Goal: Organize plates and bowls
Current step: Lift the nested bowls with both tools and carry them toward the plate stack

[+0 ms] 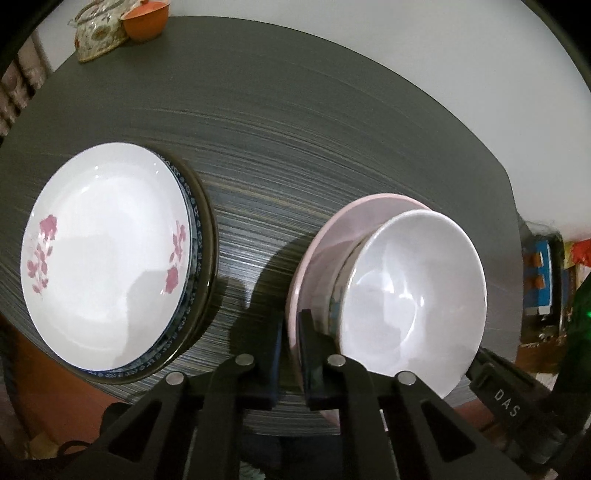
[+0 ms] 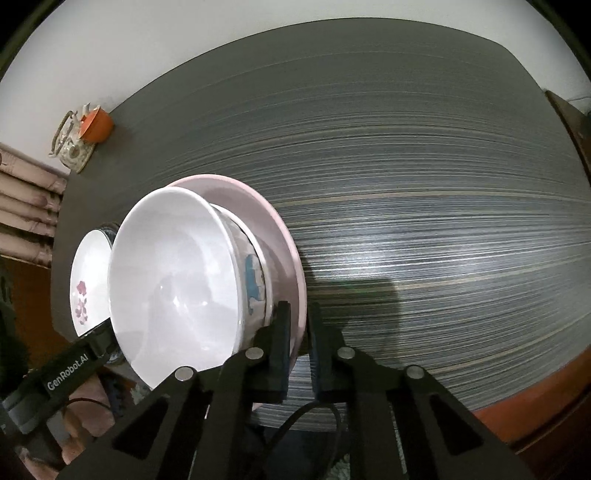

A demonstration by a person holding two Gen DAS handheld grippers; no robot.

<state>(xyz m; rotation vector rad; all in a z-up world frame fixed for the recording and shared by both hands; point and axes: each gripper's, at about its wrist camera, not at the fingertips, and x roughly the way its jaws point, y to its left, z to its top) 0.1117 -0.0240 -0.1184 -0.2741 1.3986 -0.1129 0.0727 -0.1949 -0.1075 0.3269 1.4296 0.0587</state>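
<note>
Left hand-held gripper [image 1: 290,332] and right hand-held gripper [image 2: 299,325] each clamp opposite edges of the pink plate [image 1: 325,236], which carries the stacked white bowl [image 1: 413,295], just ahead of both. The flowered plate stack [image 1: 107,258] sits left of the left tool on the surface [image 1: 295,147]. Risk: thin rim grips; uneven lifting would tilt the plate and slide the bowls off.

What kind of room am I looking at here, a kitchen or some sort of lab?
Most likely a home dining area, not a lab. A dark wood-grain table carries everyday crockery: a flowered plate, a white bowl on a pink plate, and an orange bowl by the wall.
</note>
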